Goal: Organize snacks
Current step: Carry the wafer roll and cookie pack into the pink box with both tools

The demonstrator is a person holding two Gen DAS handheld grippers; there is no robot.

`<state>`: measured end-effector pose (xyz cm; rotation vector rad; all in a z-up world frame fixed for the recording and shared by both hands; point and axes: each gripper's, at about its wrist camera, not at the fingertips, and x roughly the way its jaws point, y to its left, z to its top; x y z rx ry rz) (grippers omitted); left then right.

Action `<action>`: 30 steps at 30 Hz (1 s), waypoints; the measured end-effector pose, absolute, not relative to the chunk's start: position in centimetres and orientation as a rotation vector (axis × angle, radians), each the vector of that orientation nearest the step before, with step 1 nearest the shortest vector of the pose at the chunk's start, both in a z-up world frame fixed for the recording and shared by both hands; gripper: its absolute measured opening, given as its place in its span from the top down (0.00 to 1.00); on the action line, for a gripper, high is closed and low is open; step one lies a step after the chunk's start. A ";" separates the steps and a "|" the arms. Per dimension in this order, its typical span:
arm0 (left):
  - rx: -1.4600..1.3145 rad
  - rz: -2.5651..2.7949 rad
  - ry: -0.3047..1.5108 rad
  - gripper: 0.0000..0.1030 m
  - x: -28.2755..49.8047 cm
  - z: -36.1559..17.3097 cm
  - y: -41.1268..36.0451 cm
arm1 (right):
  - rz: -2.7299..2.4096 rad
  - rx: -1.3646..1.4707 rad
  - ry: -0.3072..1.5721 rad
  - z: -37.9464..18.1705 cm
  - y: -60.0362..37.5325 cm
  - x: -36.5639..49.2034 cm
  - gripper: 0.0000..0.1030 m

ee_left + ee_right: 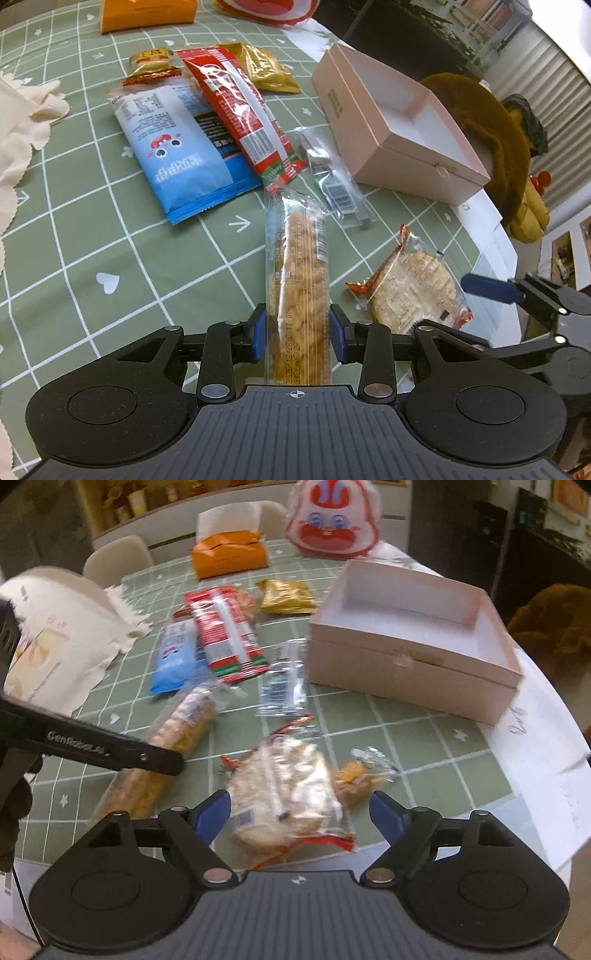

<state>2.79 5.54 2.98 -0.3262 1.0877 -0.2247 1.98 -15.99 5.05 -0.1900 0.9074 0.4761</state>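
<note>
From the left wrist camera, the left gripper has its blue pads pressed to both sides of a long cracker pack, so it is gripping that pack near one end. The far end of the pack reaches out toward the other snacks on the green checked tablecloth. Beyond it lie a blue packet, a red packet, a gold packet and a small clear packet. An open pink box sits to the right and looks empty, which suggests it is where the snacks are meant to go. A round rice cake in clear wrap lies just right of the held pack, and one blue finger of the right gripper pokes in near it.

From the right wrist camera, which is blurred, the right gripper has its jaws spread wide on either side of the rice cake, and the pads do not seem to touch the wrap. That placement reads as lining up for a grasp. A small orange snack lies just beside the rice cake. The pink box stands ahead to the right, near enough for a short carry. The left gripper's arm crosses the left side over the cracker pack.
</note>
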 end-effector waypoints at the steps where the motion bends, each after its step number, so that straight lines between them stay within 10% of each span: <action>1: -0.324 -0.224 1.089 0.62 2.8 3.0 5.5 | 0.466 -0.222 0.892 4.9 -15.4 1.8 0.19; 20: -0.244 -0.316 1.080 0.62 1.7 3.3 2.5 | 0.412 -0.186 0.910 5.4 -17.3 0.3 0.25; 30: -0.362 -0.497 0.875 0.63 10.4 13.7 0.5 | 0.307 -0.042 0.651 18.5 -23.2 4.3 0.25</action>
